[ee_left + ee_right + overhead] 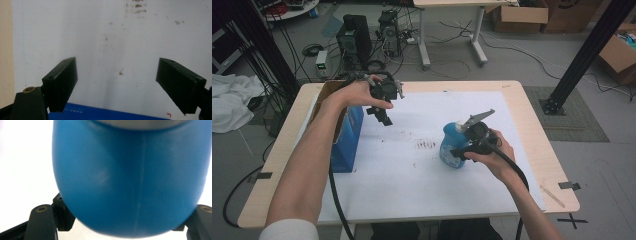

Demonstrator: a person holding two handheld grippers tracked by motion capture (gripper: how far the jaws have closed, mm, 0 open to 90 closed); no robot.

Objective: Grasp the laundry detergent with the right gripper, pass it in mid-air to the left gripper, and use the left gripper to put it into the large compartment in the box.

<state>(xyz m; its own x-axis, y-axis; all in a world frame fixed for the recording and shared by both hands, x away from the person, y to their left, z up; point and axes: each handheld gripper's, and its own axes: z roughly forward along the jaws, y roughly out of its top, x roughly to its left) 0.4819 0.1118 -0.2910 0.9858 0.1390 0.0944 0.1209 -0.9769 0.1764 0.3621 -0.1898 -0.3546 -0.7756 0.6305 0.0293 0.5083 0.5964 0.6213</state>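
Grey floor strewn with cables surrounds the table [532,130], a light wooden top covered by a white sheet [412,175] that carries a patch of small brown marks [426,144] about midway between the two pairs of tongs. Beyond the far edge stand dark electronic boxes [354,40] and the legs of another desk [449,37], with cardboard boxes [519,17] farther back. The left tongs [383,116] hang in the air above the sheet, held by the left hand [357,92], their jaws pointing downward and spread wide with nothing between them; in the left gripper view the left tongs [116,83] look straight down on bare stained sheet, and the top edge of a blue box [105,113] lies just below and behind them. In the high view that blue box [346,140] stands beside the left forearm, under and slightly behind the left tongs. The right tongs [460,151] are held by the right hand [492,155] and grip a blue bottle [453,142], which is just in front of that hand and tilted, near the right part of the sheet. In the right gripper view the blue bottle [130,177] sits between the jaws of the right tongs [127,220], its rounded body pressed against both. A grey plate [478,118] rises above the right tongs.
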